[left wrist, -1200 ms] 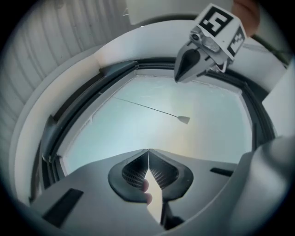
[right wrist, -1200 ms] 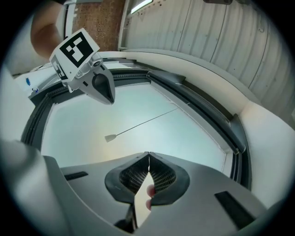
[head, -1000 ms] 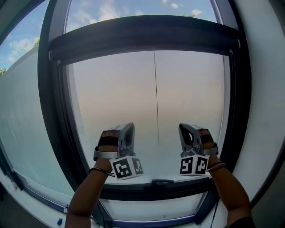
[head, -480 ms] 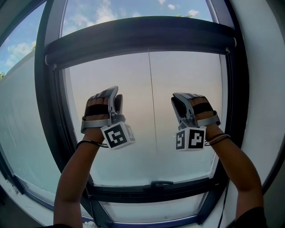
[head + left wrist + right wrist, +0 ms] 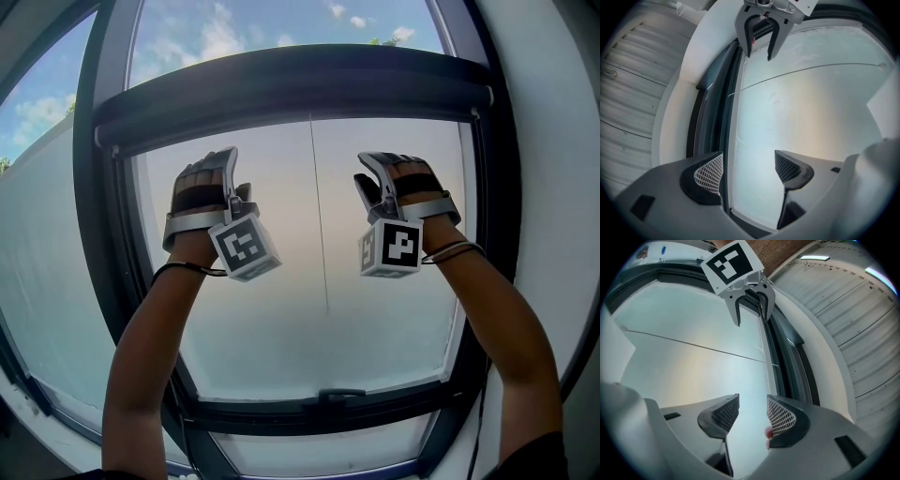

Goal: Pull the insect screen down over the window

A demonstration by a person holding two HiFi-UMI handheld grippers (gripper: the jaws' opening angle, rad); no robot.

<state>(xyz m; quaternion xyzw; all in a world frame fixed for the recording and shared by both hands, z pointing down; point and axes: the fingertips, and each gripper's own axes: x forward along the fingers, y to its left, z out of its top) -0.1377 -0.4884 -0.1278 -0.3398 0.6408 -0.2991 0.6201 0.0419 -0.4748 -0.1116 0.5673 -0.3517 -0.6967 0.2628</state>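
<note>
A thick dark bar [image 5: 300, 84], the insect screen's housing, spans the top of the window. A thin cord [image 5: 319, 225] hangs from its middle over the hazy pane [image 5: 309, 319]. Both grippers are raised just below the bar, one on each side of the cord. My left gripper [image 5: 228, 173] [image 5: 747, 171] points up along the left frame [image 5: 710, 117]; its jaws are opening with nothing between them. My right gripper [image 5: 370, 183] [image 5: 752, 416] points up beside the right frame [image 5: 787, 366]; its jaws are also opening, empty. Each gripper view shows the other gripper at its top edge.
The dark lower sash [image 5: 319, 408] carries a small handle [image 5: 342, 394] at its middle. Blue sky with clouds [image 5: 216, 37] shows above the bar. A pale wall [image 5: 47, 253] lies outside on the left, and the white reveal [image 5: 548, 187] closes in on the right.
Both grippers have risen from just above the lower sash to just under the dark bar. Their jaws have gone from shut to spread apart.
</note>
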